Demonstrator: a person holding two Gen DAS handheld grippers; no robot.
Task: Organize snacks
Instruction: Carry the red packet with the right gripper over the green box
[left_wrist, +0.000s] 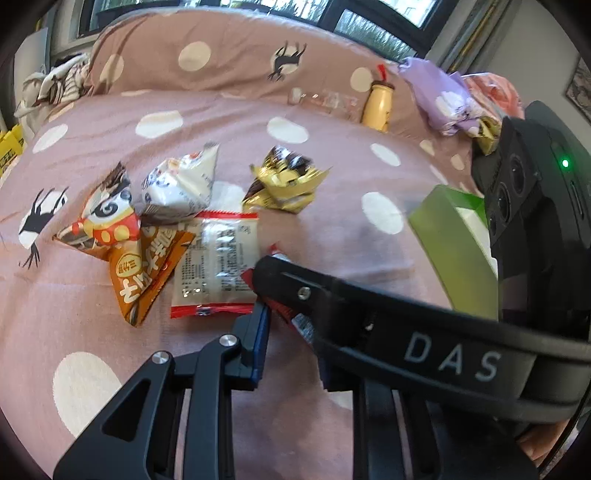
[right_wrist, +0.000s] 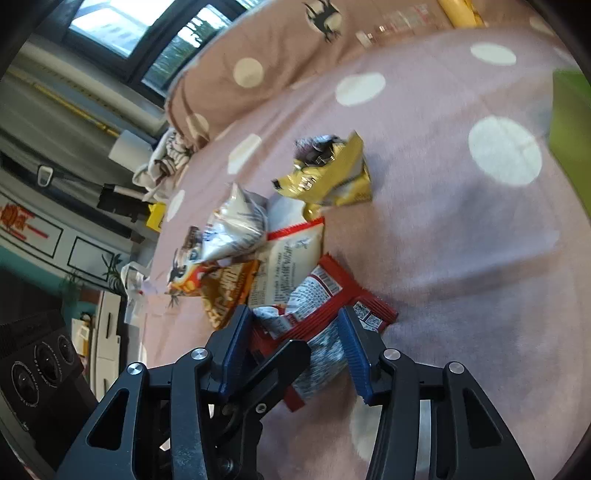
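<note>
So the right gripper (right_wrist: 295, 347) is straddling the red packet (right_wrist: 325, 295) on the bed (right_wrist: 461, 240), jaws wide open, not pinching; left gripper (left_wrist: 291, 325) jaws unclear. I'd be closing squarely.

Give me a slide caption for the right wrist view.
Right gripper straddling a red-edged snack packet on a polka-dot bedspread.
</note>
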